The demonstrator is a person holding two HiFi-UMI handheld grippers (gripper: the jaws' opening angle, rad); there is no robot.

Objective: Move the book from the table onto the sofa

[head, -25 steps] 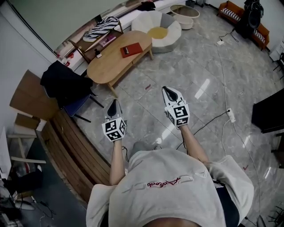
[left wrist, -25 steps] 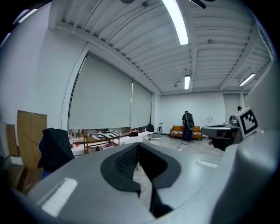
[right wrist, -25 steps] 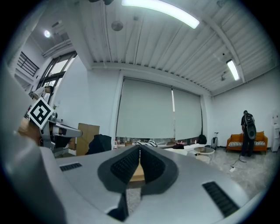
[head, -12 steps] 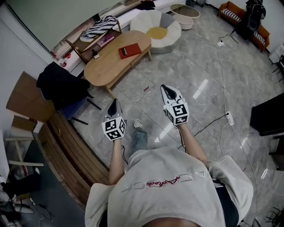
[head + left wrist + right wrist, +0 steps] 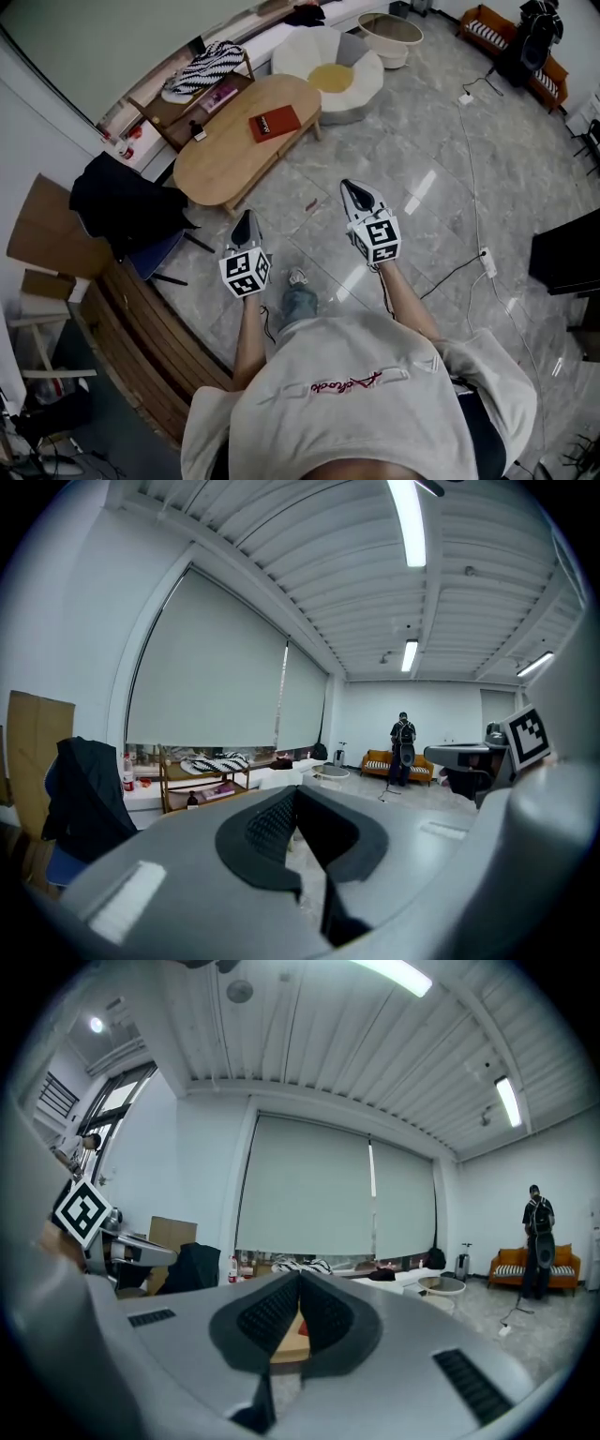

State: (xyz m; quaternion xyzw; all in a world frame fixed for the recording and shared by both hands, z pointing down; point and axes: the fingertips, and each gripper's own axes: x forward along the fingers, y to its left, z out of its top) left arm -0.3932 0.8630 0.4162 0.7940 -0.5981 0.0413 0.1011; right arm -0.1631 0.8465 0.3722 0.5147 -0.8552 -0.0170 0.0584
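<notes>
A red book (image 5: 275,123) lies flat on the far end of an oval wooden table (image 5: 225,155) in the head view. A sliver of it, the book (image 5: 301,1327), shows between the jaws in the right gripper view. My left gripper (image 5: 245,223) is shut and empty, held over the floor short of the table's near end. My right gripper (image 5: 358,194) is shut and empty too, over the floor to the right of the table. A white round sofa (image 5: 330,60) with a yellow cushion stands just beyond the table.
A chair draped with a dark jacket (image 5: 127,196) stands left of the table, by a wooden slatted bench (image 5: 159,328). A shelf (image 5: 178,94) with a striped cloth is behind the table. Cables and a power strip (image 5: 487,262) lie on the floor to the right. A person (image 5: 402,748) stands far off.
I have walked toward the table with both grippers held out front, still shut; the table and book have come nearer and slid down in the head view.
</notes>
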